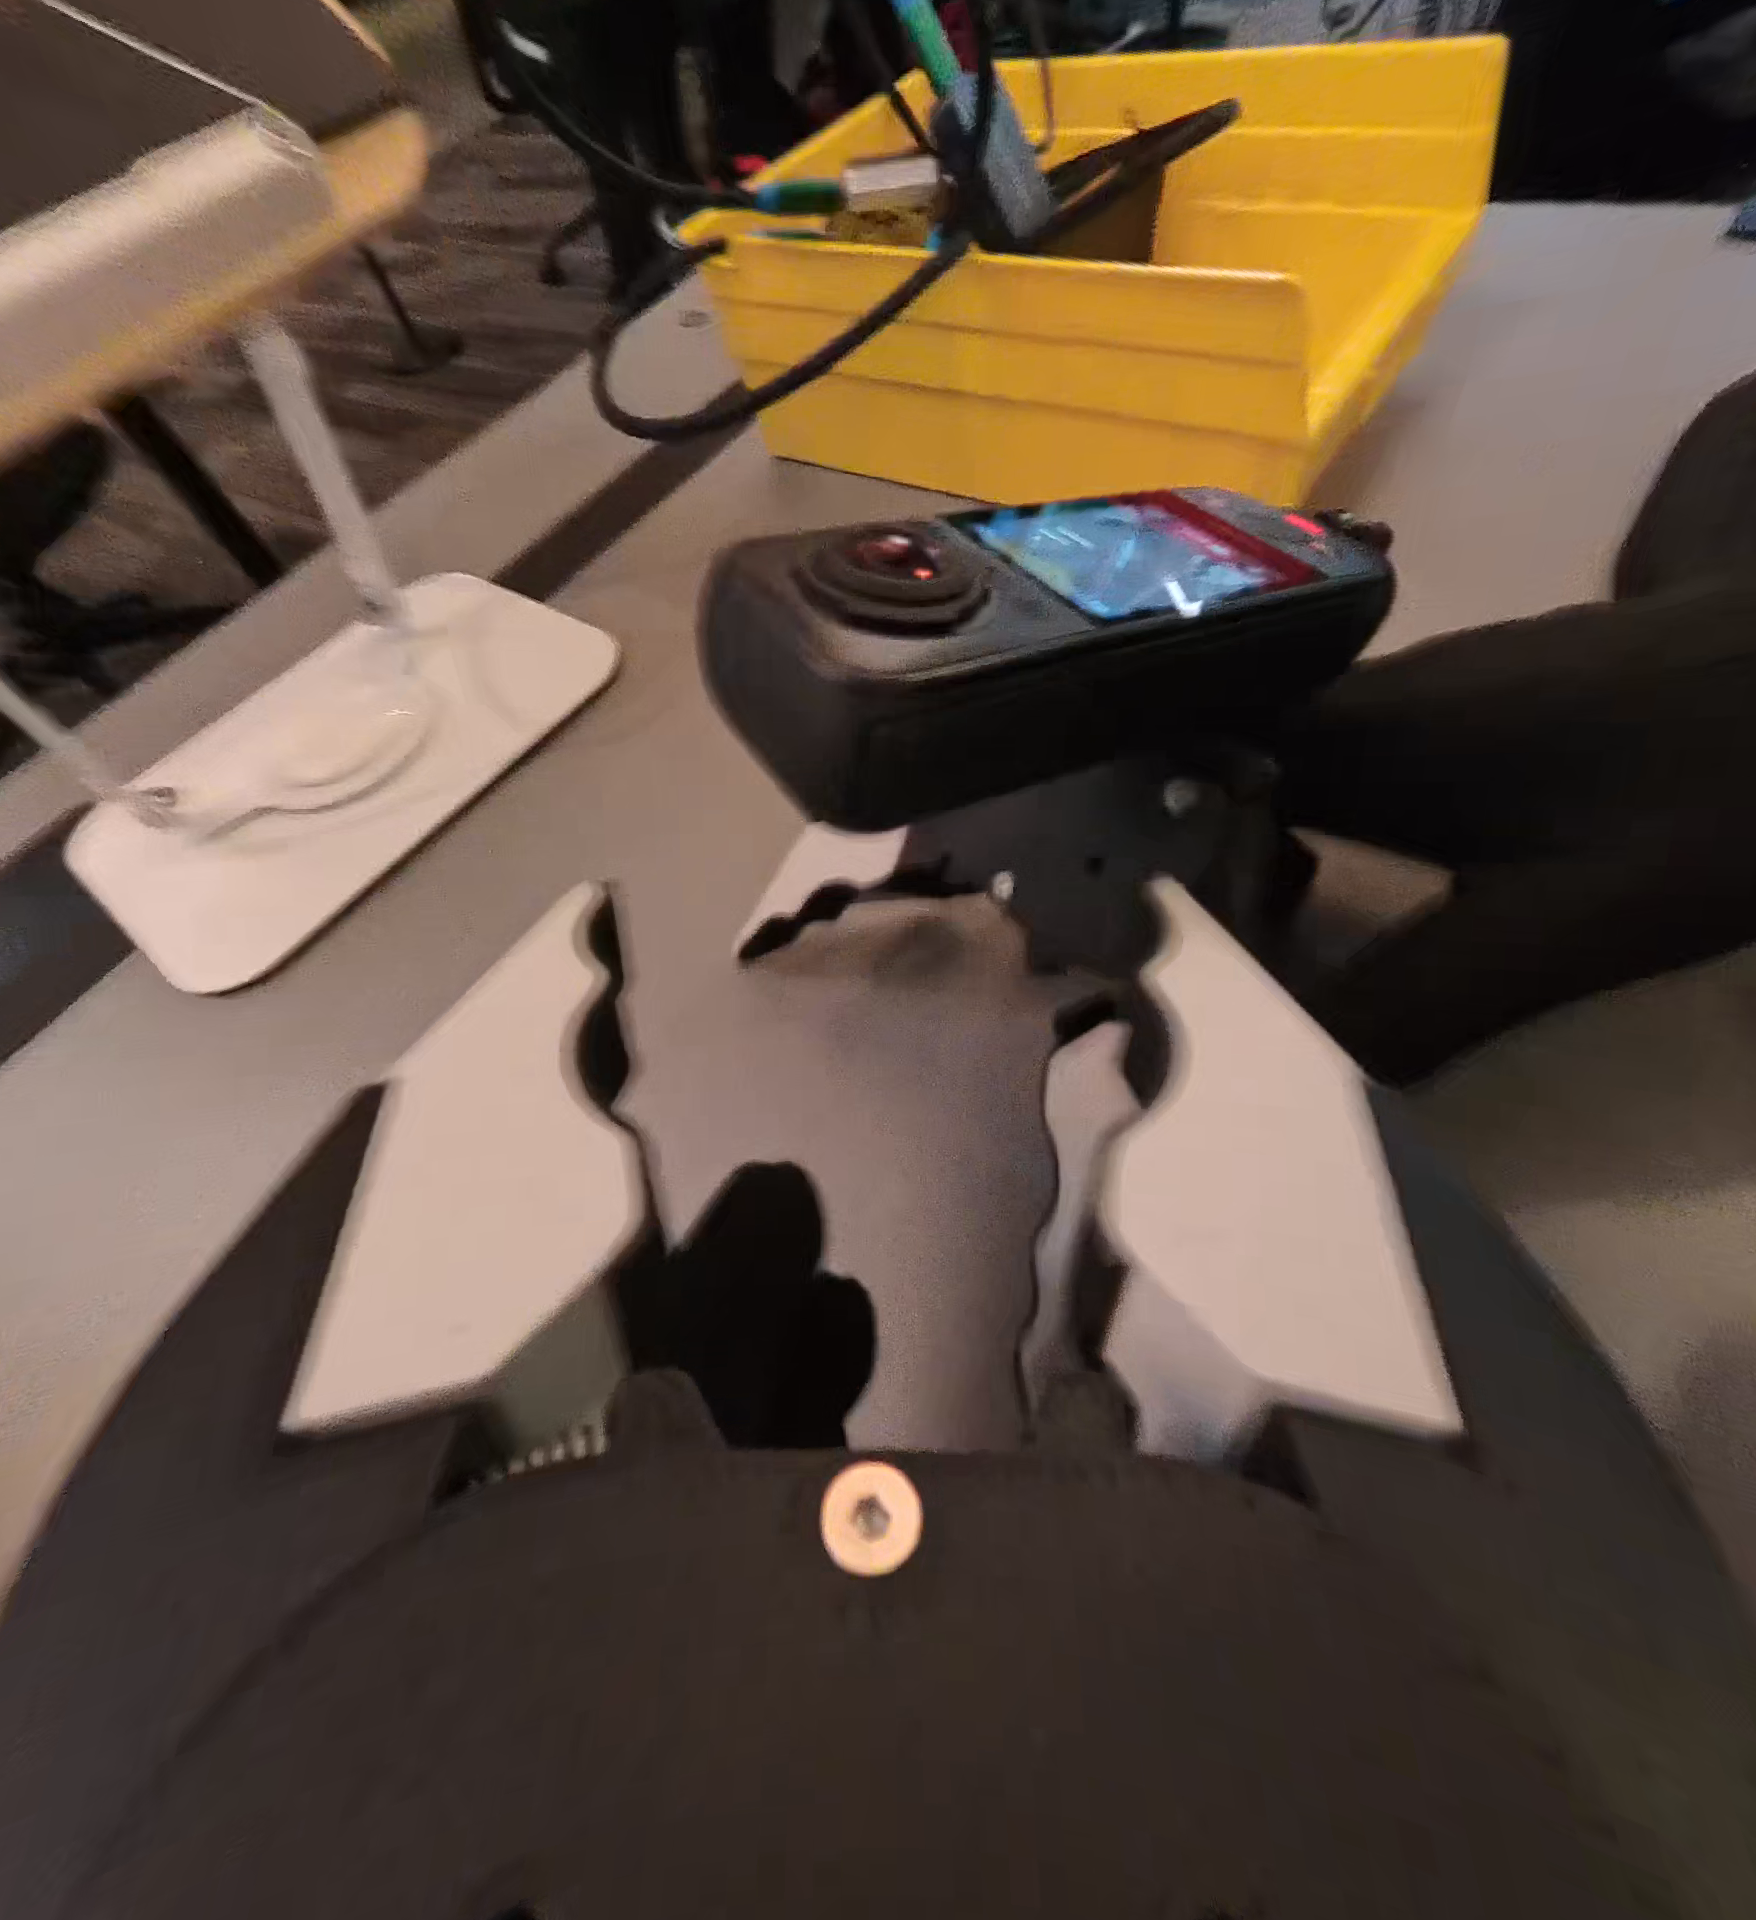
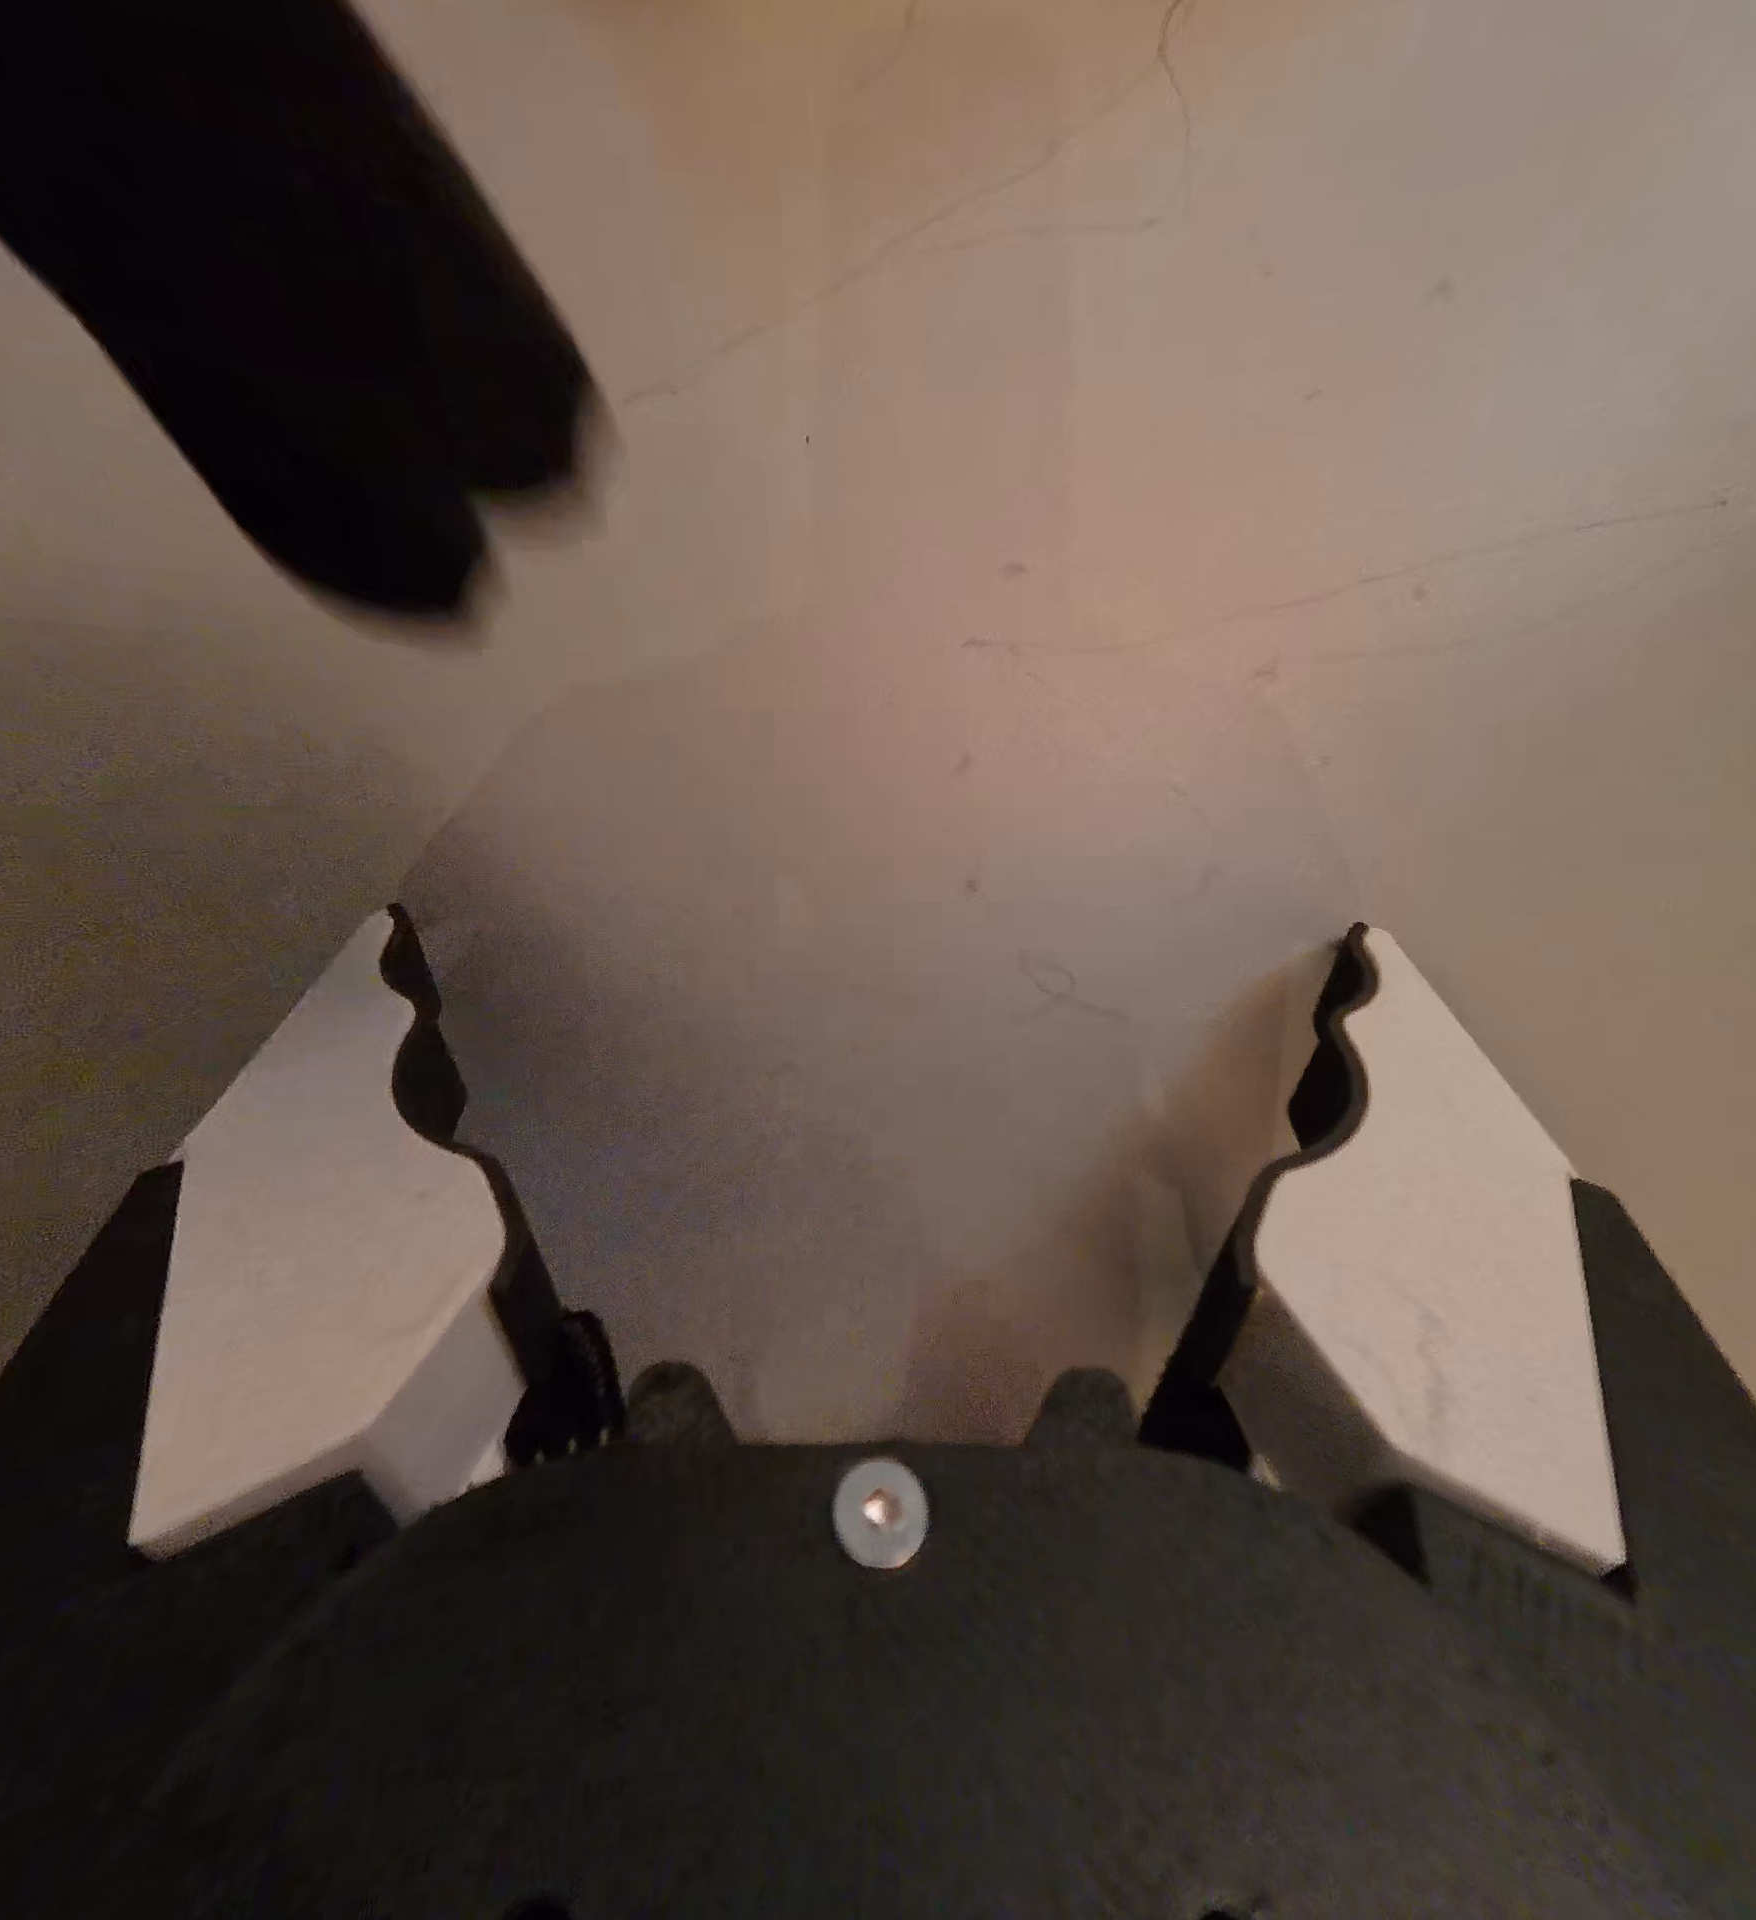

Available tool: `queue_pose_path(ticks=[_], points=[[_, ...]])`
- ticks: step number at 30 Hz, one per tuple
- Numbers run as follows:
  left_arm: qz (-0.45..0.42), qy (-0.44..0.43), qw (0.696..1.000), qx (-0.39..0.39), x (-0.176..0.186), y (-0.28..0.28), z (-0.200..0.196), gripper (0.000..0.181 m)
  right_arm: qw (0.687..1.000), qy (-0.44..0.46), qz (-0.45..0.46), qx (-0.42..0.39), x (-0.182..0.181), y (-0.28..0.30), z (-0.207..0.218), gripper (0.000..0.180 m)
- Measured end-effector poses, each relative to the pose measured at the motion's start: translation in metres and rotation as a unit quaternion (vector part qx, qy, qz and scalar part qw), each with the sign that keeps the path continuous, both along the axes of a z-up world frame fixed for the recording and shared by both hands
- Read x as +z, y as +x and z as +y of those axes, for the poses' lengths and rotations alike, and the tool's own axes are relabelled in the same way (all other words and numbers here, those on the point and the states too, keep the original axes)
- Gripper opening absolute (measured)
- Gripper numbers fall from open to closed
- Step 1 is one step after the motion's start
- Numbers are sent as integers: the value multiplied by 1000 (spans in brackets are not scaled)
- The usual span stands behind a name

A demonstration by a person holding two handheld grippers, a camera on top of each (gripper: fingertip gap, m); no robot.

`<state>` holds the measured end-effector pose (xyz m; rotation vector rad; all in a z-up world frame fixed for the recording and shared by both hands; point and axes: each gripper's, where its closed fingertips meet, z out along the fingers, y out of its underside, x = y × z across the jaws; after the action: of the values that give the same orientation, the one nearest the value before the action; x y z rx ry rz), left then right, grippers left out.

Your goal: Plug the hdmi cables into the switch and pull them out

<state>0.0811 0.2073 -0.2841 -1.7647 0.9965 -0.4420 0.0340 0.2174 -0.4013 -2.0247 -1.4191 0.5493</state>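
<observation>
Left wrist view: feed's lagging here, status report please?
Both grippers, left and right, open, empty. Cables in yellow bin, untouched. Right gripper's camera crosses ahead.

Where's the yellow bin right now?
In the left wrist view, the yellow bin sits on the table at upper right, beyond the other gripper's camera, with cables spilling over its left side.

Right gripper (image 2: 879, 920): jaws stood wide apart, nothing between them.
Table (image 2: 1061, 520): pale, faintly scratched, lay beyond the jaws.
Black blurred shape (image 2: 261, 312): ahead of the left jaw; kind unclear.
</observation>
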Motion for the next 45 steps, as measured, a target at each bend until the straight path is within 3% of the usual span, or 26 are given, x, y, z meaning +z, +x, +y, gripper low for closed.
queue_pose_path(ticks=[1, 2, 4, 7, 9, 14, 16, 17, 18, 20, 22, 24, 26, 27, 28, 30, 32, 37, 39, 42, 45], points=[[-31, -3, 999, 32, -4, 8, 11, 69, 1000, -1, 1, 0, 0, -2, 1, 159], [-56, -17, 997, 56, -8, 11, 20, 54, 1000, -1, 1, -3, 0, -4, 4, 160], [-112, -57, 990, 71, -12, 14, 28, 37, 1000, -13, 15, -6, 3, -10, 6, 160], [-139, -68, 986, 69, -10, 13, 30, 30, 995, -56, 59, 58, 13, -24, -11, 159], [-135, -62, 987, 66, -8, 12, 29, 23, 991, -78, 78, 76, 18, -31, -16, 143], [-156, -51, 985, 58, 3, 13, 29, 22, 966, -153, 113, 176, 30, -42, -49, 108], [-124, -25, 991, 49, 12, 9, 27, 39, 958, -177, 119, 190, 35, -39, -56, 102], [-136, -17, 990, 23, 26, 8, 20, 60, 956, -179, 137, 190, 43, -37, -56, 92], [-154, -8, 987, 31, 43, -1, 20, 61, 951, -180, 166, 187, 55, -34, -54, 81], [-163, 31, 984, 68, 73, -29, 24, 55, 933, -183, 244, 192, 93, -23, -53, 43], [-193, 65, 975, 91, 99, -57, 21, 51, 915, -151, 318, 198, 142, -12, -51, 23], [-209, 40, 973, 88, 101, -66, 16, 47, 887, -99, 392, 223, 196, -2, -59, 6], [-213, 17, 973, 82, 92, -66, 12, 47, 856, -71, 445, 252, 240, 3, -75, 21], [-209, -2, 976, 67, 86, -61, 9, 48, 843, -53, 462, 270, 257, 5, -86, 15], [-214, -14, 975, 54, 86, -55, 6, 53, 830, -38, 478, 283, 272, 6, -96, 19], [-246, -27, 969, 1, 98, -36, -9, 56, 807, -35, 503, 306, 291, 4, -116, 40], [-240, -24, 970, -27, 103, -21, -20, 64, 798, -23, 507, 327, 295, 0, -131, 43], [-232, -17, 971, -50, 111, -6, -35, 65, 780, 20, 492, 386, 292, -9, -166, 31], [-226, -24, 972, -54, 107, -1, -38, 65, 772, 28, 487, 408, 294, -13, -180, 16], [-231, -24, 971, -61, 109, 5, -44, 57, 762, 31, 479, 434, 294, -16, -196, 17], [-290, -45, 954, -54, 123, 0, -41, 74, 742, 18, 503, 444, 306, -9, -203, 12]])
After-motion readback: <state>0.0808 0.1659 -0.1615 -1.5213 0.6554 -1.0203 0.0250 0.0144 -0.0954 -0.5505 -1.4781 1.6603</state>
